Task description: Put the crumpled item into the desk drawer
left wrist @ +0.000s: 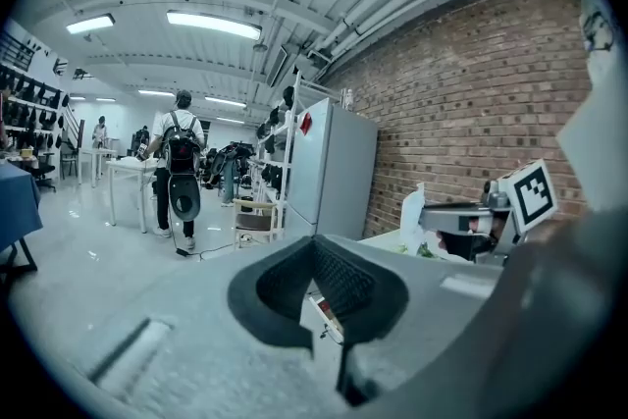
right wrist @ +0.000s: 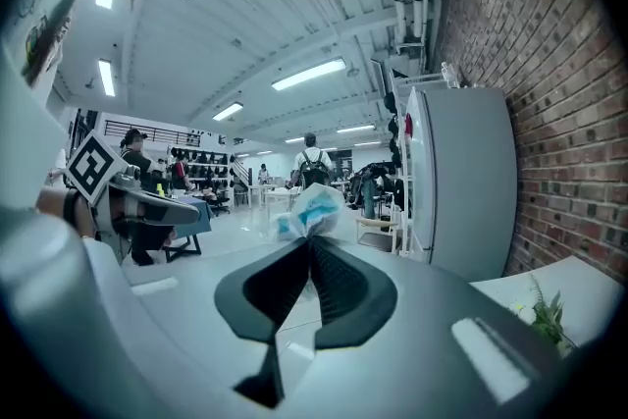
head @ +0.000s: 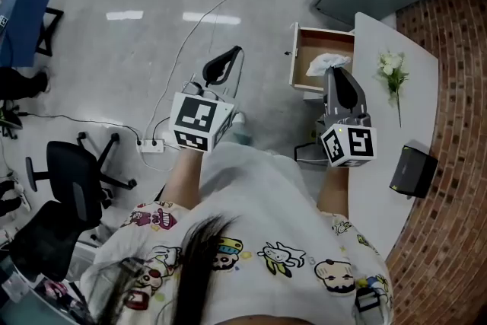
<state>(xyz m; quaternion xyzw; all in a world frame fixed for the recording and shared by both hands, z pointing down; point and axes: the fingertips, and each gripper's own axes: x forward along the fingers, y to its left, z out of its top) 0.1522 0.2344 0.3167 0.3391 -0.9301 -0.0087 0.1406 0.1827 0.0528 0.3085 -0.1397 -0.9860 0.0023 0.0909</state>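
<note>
The crumpled item [head: 327, 62], a white wad with blue print, is pinched at the tip of my right gripper [head: 332, 72]. In the head view it hangs over the open desk drawer [head: 306, 48], whose wooden inside shows. In the right gripper view the crumpled item [right wrist: 308, 209] sticks out past the shut jaws of my right gripper [right wrist: 310, 240]. My left gripper [head: 228, 58] is held out over the floor, left of the drawer, shut with nothing in it. The left gripper view shows my left gripper [left wrist: 313, 244] closed, and the right gripper [left wrist: 478, 217] with the wad [left wrist: 412, 209] off to the right.
The white desk [head: 388, 125] runs along a brick wall and bears a sprig of white flowers [head: 392, 72] and a black box [head: 412, 170]. A black office chair [head: 72, 175], a power strip [head: 152, 145] and cables lie on the floor to the left.
</note>
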